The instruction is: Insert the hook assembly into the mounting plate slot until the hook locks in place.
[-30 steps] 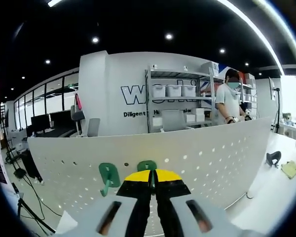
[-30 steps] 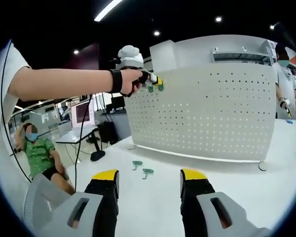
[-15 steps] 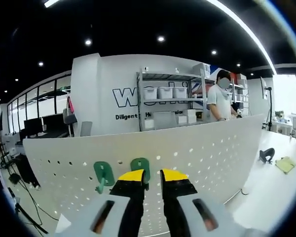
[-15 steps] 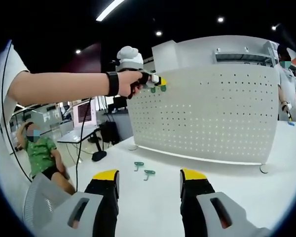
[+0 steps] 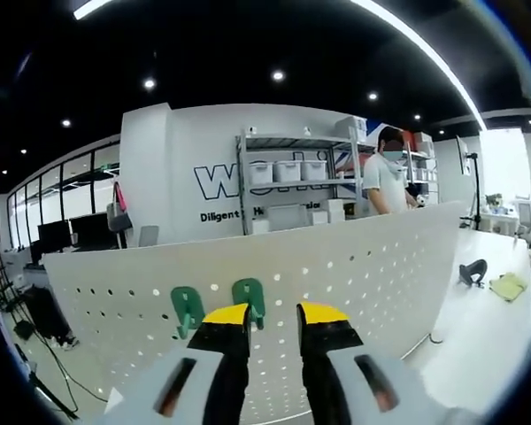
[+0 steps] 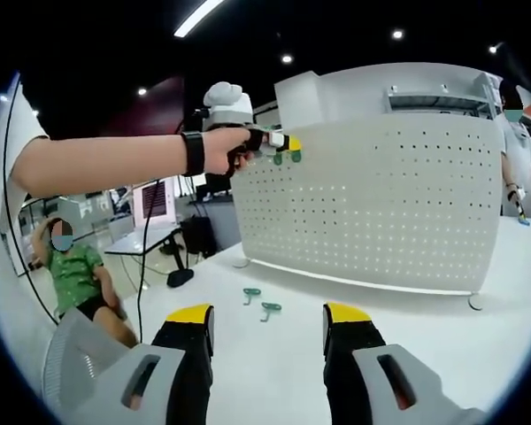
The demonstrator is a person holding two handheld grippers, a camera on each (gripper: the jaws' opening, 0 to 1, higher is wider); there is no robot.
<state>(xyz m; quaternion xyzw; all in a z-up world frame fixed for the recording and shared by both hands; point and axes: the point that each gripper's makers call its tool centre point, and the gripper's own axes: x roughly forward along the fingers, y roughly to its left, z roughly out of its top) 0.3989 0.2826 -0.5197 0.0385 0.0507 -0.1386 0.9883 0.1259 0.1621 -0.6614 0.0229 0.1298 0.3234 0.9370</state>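
The pegboard (image 5: 354, 274) stands upright on a white table (image 6: 407, 354), its face dotted with rows of small holes. In the left gripper view the left gripper (image 5: 273, 320) points at the board's upper left area with its yellow-tipped jaws apart and nothing between them. Two green hooks sit on the board there: hook one (image 5: 250, 298) shows just above and between the jaw tips, close to the left tip, and hook two (image 5: 188, 308) hangs just beside it to the left (whether either is fully seated in its holes cannot be told). Beyond the board's top edge a shelf (image 5: 296, 181) holds white bins, and a person (image 5: 385, 181) stands beside it. In the right gripper view the right gripper (image 6: 267, 323) is low over the table, its jaws wide apart and holding nothing. Ahead of it two loose hooks (image 6: 261, 301) lie on the table near the foot of the board, side by side. The left gripper appears here too, held by a hand (image 6: 226, 150) at the board's top left corner, with a green hook right at its tip. A seated person (image 6: 71, 274) in a green shirt is in the background at left.
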